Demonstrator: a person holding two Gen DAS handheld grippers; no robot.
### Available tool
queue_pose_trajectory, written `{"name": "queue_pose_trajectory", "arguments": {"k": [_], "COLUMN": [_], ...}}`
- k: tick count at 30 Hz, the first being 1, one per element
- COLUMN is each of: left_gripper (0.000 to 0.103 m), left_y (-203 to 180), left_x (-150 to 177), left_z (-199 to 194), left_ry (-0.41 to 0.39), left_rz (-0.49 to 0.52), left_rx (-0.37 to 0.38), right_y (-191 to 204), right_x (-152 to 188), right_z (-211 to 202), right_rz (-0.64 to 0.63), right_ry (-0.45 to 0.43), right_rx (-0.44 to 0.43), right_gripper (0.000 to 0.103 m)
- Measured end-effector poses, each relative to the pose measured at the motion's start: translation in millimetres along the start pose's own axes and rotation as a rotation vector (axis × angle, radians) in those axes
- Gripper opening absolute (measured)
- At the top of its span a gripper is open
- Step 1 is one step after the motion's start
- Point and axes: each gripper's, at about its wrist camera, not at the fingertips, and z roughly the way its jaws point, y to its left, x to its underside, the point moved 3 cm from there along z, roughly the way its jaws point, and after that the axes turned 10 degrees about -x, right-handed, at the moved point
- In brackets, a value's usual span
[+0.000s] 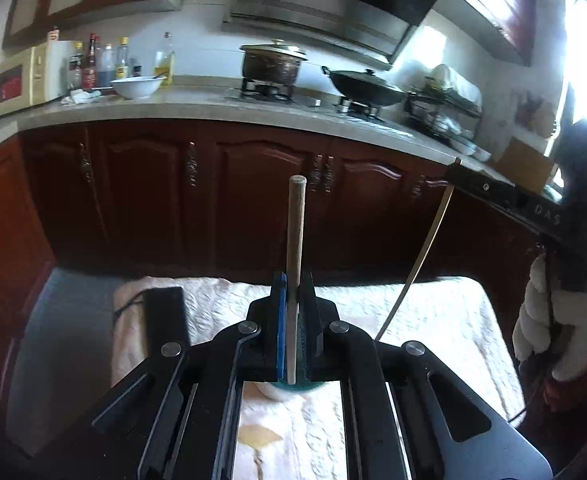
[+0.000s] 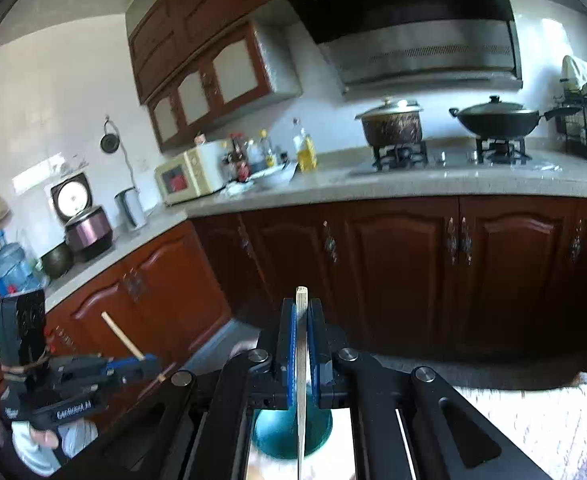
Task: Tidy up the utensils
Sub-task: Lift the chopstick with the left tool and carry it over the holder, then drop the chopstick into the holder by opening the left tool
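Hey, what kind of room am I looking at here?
A home kitchen, most likely. A lidded pot and a wok sit on a gas stove under a range hood, and a microwave stands on the counter.

Microwave (image 1: 21,80), lidded pot (image 1: 272,64), wok (image 1: 367,88)

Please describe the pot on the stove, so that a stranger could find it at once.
Look under the range hood at the stove. The pot is on the left burner. Unlike the black wok beside it, it is tall, brown and has a shiny lid.
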Motion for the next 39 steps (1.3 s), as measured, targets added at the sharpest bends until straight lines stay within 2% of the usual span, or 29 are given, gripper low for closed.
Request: {"name": "queue_pose_trajectory", "arguments": {"k": [4,9,16,21,24,27,29,30,32,39], "left_gripper": [0.005,0.005,0.005,0.005,0.006,0.017,0.026,0.027,0.033,0.036], "left_y": [1,3,6,4,3,4,5,5,4,3], "left_x": [1,8,31,41,45,47,48,48,48,57], "left_z": [31,66,102,113,116,113,108,106,98,69], "left_ry": [0.013,0.039,0.118,0.146,0.162,0.158,0.155,0.153,0.141,0.109], "left_rz": [0.002,0.011,-0.007,-0.004,-0.016,-0.026,-0.036,-0.039,-0.038,-0.044], "left_rx": [-0.042,-0.081,-0.086,-0.102,-0.104,-0.111,-0.106,-0.103,-0.106,-0.110], "right_y": [-3,-15,-36,-46,-50,-53,-54,-54,-54,-67], "right_x": [1,14,55,80,89,96,99,100,100,119], "right_z": [32,73,113,133,137,138,134,132,123,82], "right_rz": [-0.025,-0.039,0.036,0.064,0.074,0.083,0.082,0.079,0.076,0.143], "right_ry": [-0.022,-0.008,0.120,0.196,0.209,0.241,0.257,0.256,0.250,0.278], "right_rx": [0.046,0.076,0.016,0.008,0.006,0.014,0.013,0.008,0.003,0.000], "right_gripper": [0.005,0.005,0.005,0.005,0.005,0.006,0.015,0.022,0.024,0.025]}}
